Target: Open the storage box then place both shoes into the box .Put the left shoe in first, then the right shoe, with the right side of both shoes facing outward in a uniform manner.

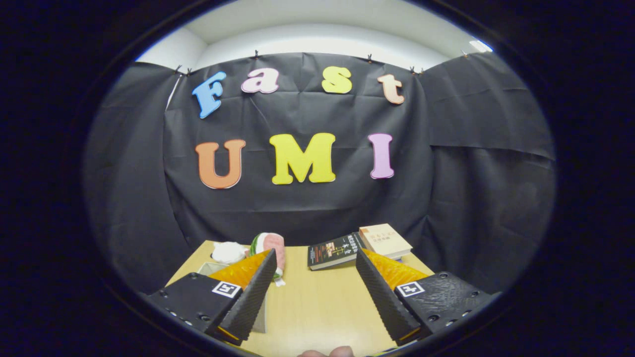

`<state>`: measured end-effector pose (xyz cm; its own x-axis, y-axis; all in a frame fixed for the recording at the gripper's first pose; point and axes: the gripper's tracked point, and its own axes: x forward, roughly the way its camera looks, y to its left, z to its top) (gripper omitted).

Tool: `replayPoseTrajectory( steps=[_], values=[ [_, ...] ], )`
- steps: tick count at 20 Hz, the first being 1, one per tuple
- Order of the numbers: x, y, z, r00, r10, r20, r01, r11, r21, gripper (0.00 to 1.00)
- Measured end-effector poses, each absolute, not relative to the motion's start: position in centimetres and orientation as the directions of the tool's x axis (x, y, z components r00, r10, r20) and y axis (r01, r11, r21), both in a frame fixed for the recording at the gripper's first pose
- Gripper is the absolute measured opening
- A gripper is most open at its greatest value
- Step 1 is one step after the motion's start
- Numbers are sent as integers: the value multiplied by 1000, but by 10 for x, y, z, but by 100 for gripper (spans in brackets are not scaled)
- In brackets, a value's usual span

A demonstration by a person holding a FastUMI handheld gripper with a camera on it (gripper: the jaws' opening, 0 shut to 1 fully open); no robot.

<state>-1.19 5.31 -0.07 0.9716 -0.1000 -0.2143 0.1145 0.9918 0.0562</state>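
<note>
Pale wood forms the table [317,307], over which the gripper [315,254] is held level, its fingers spread wide with nothing between them.

At the table's far left corner a soft white lump [228,252] is seen, and just beside it a pink-and-white thing with a green edge [274,245]. Either could be a shoe, but both are largely covered by the left finger and cannot be told for certain. A pale box-like wall [259,317] is glimpsed behind and below that same finger, toward the left edge. It is judged to be the storage box. Whether its lid is up or down is hidden, and so is whatever it may hold.

The step in hand is therefore not settled. An empty, wide gripper held back from the box fits an approach to a shut lid, and equally a pull-back after shoes have been laid inside. For any further move, the box must be brought clear of the left finger so that its lid can be judged.

Bare wood is seen between the fingers. At the far right corner a dark book [332,250] is laid partly under a cream book [384,240]. A fingertip [327,352] is seen at the near edge.

Black cloth [307,208] is hung behind the table, with a white ceiling [322,34] above it.
</note>
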Motion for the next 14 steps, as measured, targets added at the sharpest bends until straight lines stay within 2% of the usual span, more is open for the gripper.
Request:
replayPoseTrajectory(
  steps=[6,14],
  values=[
    [-24,48,3,977,-85,-195,100,992,71,97],
    [-5,67,0,977,-18,-213,43,993,113,97]
  ],
)
